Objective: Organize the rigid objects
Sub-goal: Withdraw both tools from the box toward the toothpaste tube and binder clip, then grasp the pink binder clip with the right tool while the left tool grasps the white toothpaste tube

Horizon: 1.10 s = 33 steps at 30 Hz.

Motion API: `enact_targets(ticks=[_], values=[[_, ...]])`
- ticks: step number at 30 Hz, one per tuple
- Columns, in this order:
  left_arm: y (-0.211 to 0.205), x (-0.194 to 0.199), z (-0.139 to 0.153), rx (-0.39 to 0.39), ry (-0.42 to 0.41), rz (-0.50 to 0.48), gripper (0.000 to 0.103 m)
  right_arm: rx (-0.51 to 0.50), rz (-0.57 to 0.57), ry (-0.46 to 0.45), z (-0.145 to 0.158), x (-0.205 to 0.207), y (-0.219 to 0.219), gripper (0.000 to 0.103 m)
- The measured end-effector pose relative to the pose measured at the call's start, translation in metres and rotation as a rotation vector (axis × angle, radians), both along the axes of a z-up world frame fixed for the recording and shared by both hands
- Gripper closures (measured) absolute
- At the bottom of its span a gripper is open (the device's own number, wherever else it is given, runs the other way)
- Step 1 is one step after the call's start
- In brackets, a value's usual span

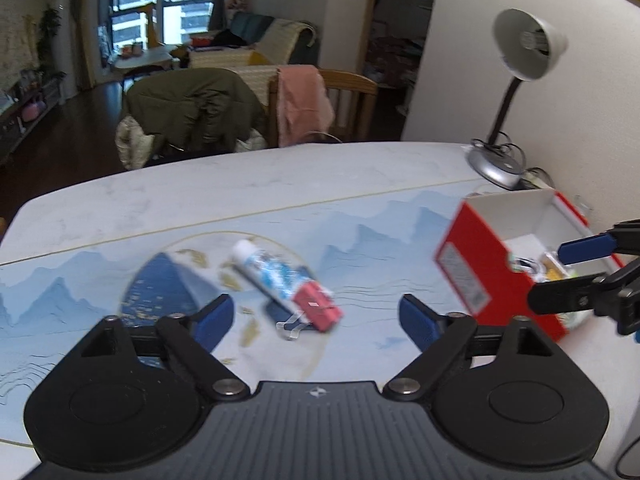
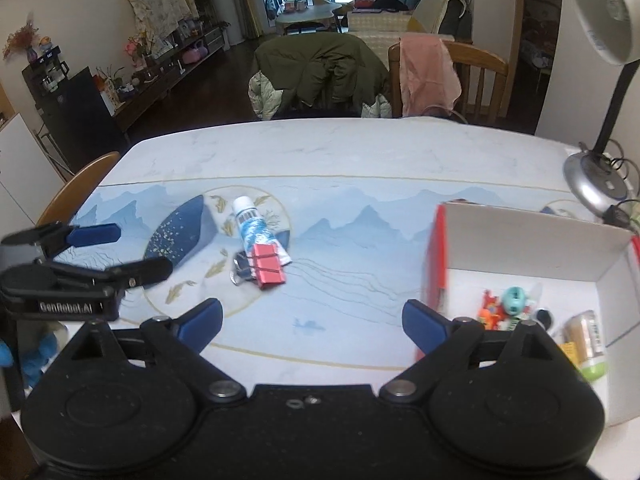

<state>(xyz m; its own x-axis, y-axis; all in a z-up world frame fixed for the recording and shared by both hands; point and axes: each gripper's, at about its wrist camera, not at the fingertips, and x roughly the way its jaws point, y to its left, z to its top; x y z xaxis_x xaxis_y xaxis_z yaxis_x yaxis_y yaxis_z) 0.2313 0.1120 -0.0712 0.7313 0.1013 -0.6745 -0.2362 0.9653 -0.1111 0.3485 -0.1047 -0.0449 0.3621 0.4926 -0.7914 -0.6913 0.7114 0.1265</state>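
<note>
tube (image 2: pixel 258 232): 1 | red clip (image 2: pixel 269 266): 1 | box (image 2: pixel 532 236): 1 (open) | lamp (image 2: pixel 600 128): 1

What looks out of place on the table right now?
The tube and the red clip lie out on the table mat, clip overlapping the tube's end, while other small things already sit in the red box.

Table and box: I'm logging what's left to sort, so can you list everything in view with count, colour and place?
tube: one, white and blue, lying on the table mat
binder clip: one, red, clamped on the tube's near end
box: one, red outside, white inside, open, on the table's right
small toys: several, orange, teal, inside the box
jar: one, clear with green end, lying in the box
desk lamp: one, white shade, silver base, beside the wall
table: one, pale marble top
left gripper: black, blue pads, open, empty
right gripper: same, open, empty
</note>
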Motion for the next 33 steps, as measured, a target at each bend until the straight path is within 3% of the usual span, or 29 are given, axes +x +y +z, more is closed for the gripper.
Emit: enact_targets(ticks=[1,9,23,29,31,33], values=[[0.005,-0.002,-0.004,0.004,-0.009,0.012,0.000,0.002,-0.002,0.011,-0.002,0.001,0.006,0.006],[0.049,0.012,-0.029,0.004,-0.006,0.105,0.000,-0.054,0.054,0.023,-0.033,-0.006,0.056,0.009],[0.088,0.096,-0.074,-0.095,0.090,0.173,0.000,-0.145,0.104,0.043,-0.091,0.014,0.109,0.012],[0.092,0.125,-0.093,-0.126,0.123,0.190,0.000,-0.146,0.115,0.059,-0.109,0.029,0.125,0.016],[0.090,0.133,-0.098,-0.129,0.135,0.180,0.000,-0.141,0.112,0.070,-0.114,0.034,0.128,0.025],[0.089,0.139,-0.103,-0.129,0.145,0.179,0.000,-0.132,0.111,0.083,-0.118,0.037,0.130,0.027]])
